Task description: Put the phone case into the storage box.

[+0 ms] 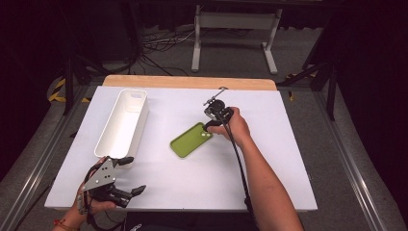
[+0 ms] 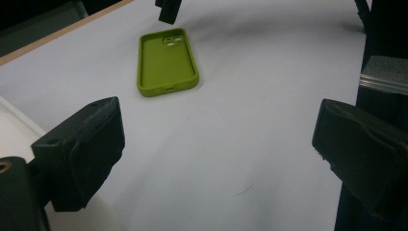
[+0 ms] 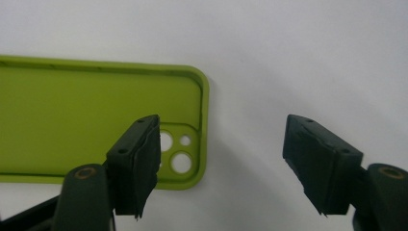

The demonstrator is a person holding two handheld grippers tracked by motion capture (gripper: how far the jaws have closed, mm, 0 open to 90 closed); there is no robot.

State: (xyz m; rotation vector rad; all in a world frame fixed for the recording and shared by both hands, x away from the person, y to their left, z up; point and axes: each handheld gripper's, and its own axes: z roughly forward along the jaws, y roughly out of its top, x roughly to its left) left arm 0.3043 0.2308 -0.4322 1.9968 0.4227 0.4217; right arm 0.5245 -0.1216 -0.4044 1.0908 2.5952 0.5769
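Right tool (image 3: 221, 163): jaws apart, by the camera-hole end of the green phone case (image 1: 190, 139), likely to grab it.
Left tool (image 1: 122, 182): jaws apart, waiting near the white bin (image 1: 121, 124).

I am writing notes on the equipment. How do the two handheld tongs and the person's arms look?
Both tongs, left and right, are black, with blocky textured pads. The left carries a grey three-cornered plate; a black cable trails from the right. The forearms are bare, with a red band at the left wrist.
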